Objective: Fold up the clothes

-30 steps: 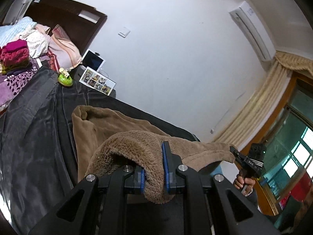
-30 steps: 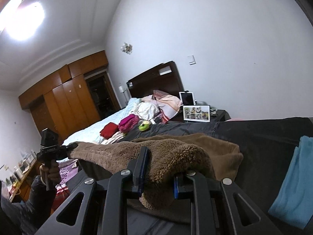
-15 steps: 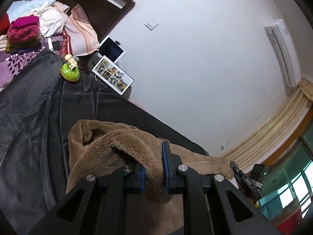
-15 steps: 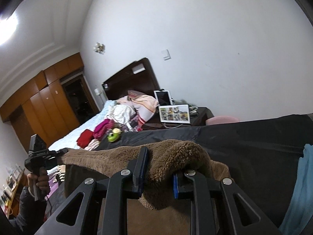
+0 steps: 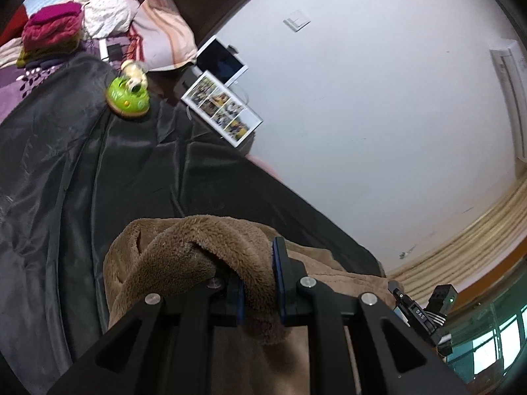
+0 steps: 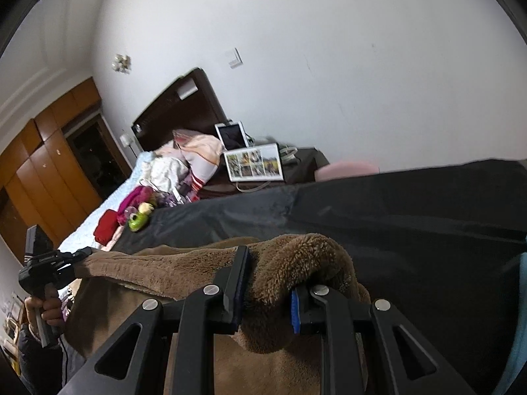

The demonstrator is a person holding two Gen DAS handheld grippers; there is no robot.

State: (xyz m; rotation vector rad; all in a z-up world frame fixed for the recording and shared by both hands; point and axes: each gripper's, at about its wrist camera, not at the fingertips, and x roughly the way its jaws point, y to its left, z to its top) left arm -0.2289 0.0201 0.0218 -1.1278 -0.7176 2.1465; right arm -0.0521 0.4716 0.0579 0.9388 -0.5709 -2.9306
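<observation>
A brown fleece garment [image 5: 204, 250] lies partly on a black sheet [image 5: 98, 177] and is lifted along its near edge. My left gripper [image 5: 258, 284] is shut on one corner of it, the fleece bunched between the blue pads. My right gripper [image 6: 266, 283] is shut on the other corner [image 6: 296, 256]. The held edge stretches between the two grippers. The right gripper also shows in the left wrist view [image 5: 418, 312], and the left gripper shows in the right wrist view [image 6: 66, 260], held in a hand.
A green toy [image 5: 126, 97] sits at the sheet's far edge. A photo frame [image 5: 222, 113] and a tablet [image 5: 220, 61] stand behind it. Piled clothes [image 5: 52, 33] and pillows lie on the bed. A blue cloth [image 6: 518, 322] lies at the right.
Both grippers have moved forward and lower over the sheet with the fleece edge still held. The garment's far part now lies closer under them.
</observation>
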